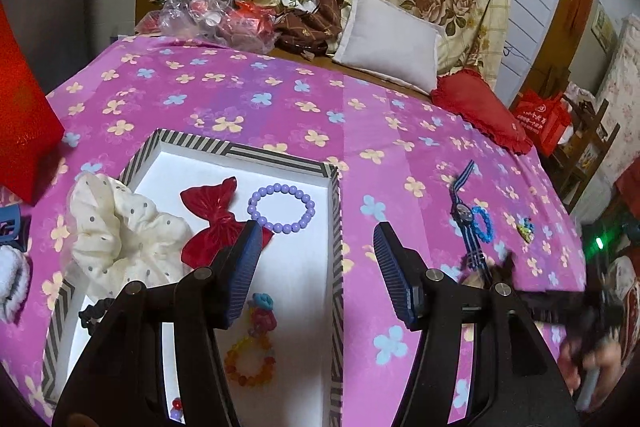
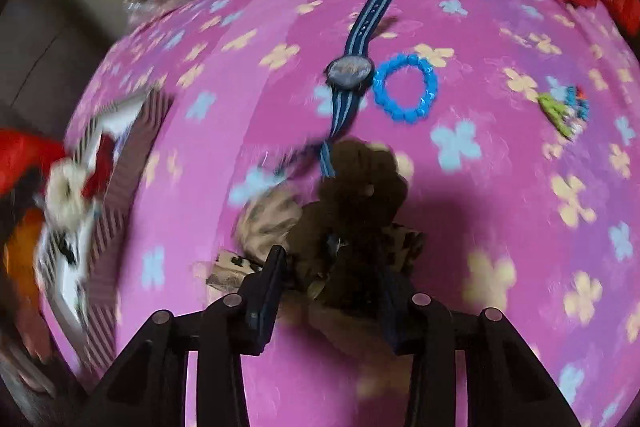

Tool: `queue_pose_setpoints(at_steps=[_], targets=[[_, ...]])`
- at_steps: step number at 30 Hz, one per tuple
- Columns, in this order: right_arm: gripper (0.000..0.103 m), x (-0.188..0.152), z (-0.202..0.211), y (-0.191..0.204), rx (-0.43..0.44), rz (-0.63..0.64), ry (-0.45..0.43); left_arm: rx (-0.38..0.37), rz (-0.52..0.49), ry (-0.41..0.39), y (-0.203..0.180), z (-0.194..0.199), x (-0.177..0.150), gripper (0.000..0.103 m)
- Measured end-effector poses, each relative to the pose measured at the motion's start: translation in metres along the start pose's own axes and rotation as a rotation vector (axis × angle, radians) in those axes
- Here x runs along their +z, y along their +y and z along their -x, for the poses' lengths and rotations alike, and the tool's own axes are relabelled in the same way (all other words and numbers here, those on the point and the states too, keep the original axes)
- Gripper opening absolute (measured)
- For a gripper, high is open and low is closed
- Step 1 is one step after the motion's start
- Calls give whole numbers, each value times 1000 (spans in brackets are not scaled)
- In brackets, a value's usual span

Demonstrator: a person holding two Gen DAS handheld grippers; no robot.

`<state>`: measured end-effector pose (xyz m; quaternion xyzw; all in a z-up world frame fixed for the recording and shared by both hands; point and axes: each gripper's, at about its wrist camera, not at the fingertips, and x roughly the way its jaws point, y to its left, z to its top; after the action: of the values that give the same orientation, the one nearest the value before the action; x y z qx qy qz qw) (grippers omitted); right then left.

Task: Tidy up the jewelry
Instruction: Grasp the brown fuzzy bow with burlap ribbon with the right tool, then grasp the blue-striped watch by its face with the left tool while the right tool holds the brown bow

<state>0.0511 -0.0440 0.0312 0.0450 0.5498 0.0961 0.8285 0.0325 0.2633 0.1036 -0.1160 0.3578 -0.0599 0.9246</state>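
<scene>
A brown fuzzy scrunchie [image 2: 352, 195] lies on the pink flowered bed cover [image 2: 500, 219], between the fingers of the right gripper [image 2: 334, 267]; the blur hides whether the fingers press it. Just beyond their tips lie a striped watch [image 2: 350, 71] and a blue bead bracelet [image 2: 406, 89], side by side. The left gripper [image 1: 318, 247] has its fingers spread and empty above the striped-rim box [image 1: 336, 227], where a purple bead bracelet [image 1: 281, 203] and a red bow [image 1: 214, 219] lie.

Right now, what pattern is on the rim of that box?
Black-and-white stripes on the box rim, clearest in the left wrist view.
</scene>
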Motion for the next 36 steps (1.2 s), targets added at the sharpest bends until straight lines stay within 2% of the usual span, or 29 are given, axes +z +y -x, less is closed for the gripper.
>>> queue_pose_setpoints(at_steps=[2,4,8,11,14,19,23,26,29,30,31,32,34,36], targets=[[41,-18,9,-5,-144,18,-28,-8,-14,2,-4,4,-3,58],[42,-27,20,-21,-189,-27,-53,-14,-32,0,-9,7,-6,58],[46,-46,61,-59,-161,-161,-133,-37,-66,10,-23,14,-16,58],[48,-59,81,-74,-185,-180,-177,-56,-81,36,-36,14,-26,58],[48,-66,85,-87,-162,-176,-185,-66,-106,59,-53,15,-39,58],[48,-80,70,-87,-24,-88,-178,-103,-151,117,-81,19,-70,58],[48,-81,52,-74,31,-24,-183,-83,-205,139,-105,21,-91,58],[48,-80,39,-65,38,25,-192,-90,-190,170,-112,18,-100,58],[47,-82,30,-57,-8,87,-210,-89,-173,212,-120,9,-104,58],[35,-83,29,-58,-1,95,-205,-84,-172,225,-124,6,-103,58],[17,-82,29,-59,29,94,-186,-80,-167,236,-126,3,-100,58],[12,-82,32,-62,74,80,-177,-83,-160,246,-130,-1,-95,58],[11,-81,44,-68,97,58,-202,-90,-155,255,-138,-7,-85,58],[11,-81,58,-76,55,41,-235,-80,-163,263,-149,-17,-71,58]])
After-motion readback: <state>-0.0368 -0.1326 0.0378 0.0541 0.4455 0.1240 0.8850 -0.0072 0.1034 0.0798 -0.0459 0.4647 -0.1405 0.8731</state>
